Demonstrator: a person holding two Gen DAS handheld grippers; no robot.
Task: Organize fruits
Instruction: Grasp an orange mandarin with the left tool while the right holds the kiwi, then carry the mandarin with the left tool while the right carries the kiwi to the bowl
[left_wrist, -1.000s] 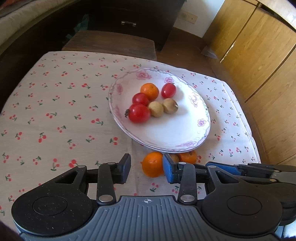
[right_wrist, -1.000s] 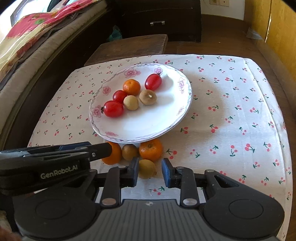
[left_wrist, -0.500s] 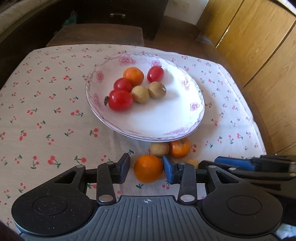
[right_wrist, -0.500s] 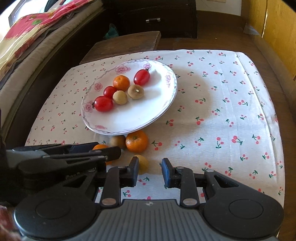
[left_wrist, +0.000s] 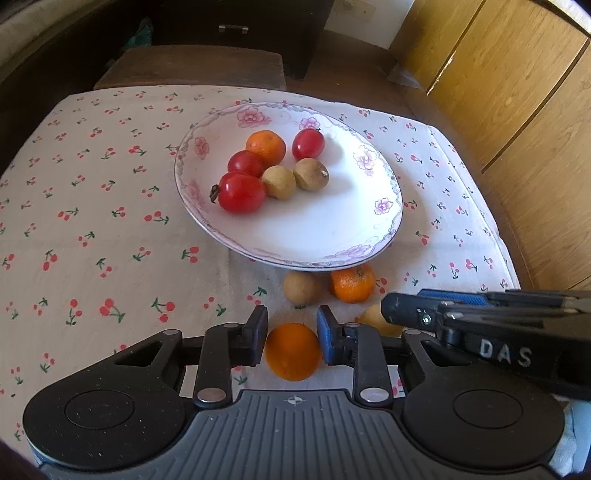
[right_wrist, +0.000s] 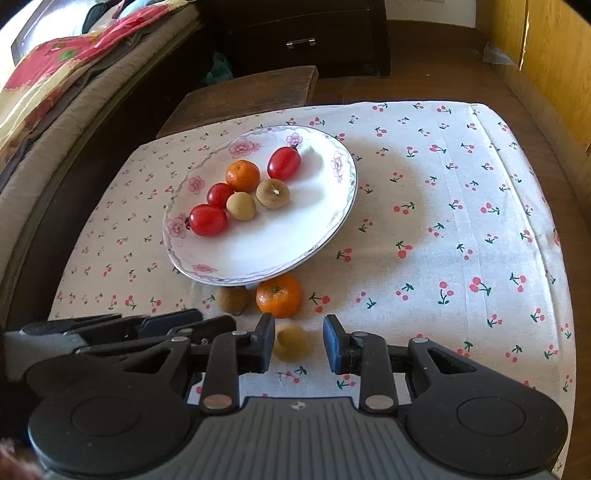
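In the left wrist view an orange (left_wrist: 293, 352) sits between the pads of my left gripper (left_wrist: 291, 326). The jaws are closing and both pads touch its sides. My right gripper (right_wrist: 299, 332) hangs over a small yellow-brown fruit (right_wrist: 291, 346) on the cloth. That fruit lies by the left pad, with a gap to the right pad. A floral plate (left_wrist: 332, 225) holds three red tomatoes, a tangerine and two brownish fruits. Before its near rim lie a tangerine (left_wrist: 352, 282) and a brown fruit (left_wrist: 301, 288).
The table wears a cherry-print cloth (right_wrist: 461, 221). Behind it stands a wooden stool (left_wrist: 192, 68), then a dark drawer cabinet (right_wrist: 303, 37). Wooden cupboard doors (left_wrist: 517, 110) run along the right, and a bed with bedding (right_wrist: 55, 92) along the left.
The left gripper's jaws have narrowed onto the orange, which lay ahead near the right pad a second ago. The right gripper keeps its narrow gap over the small fruit.
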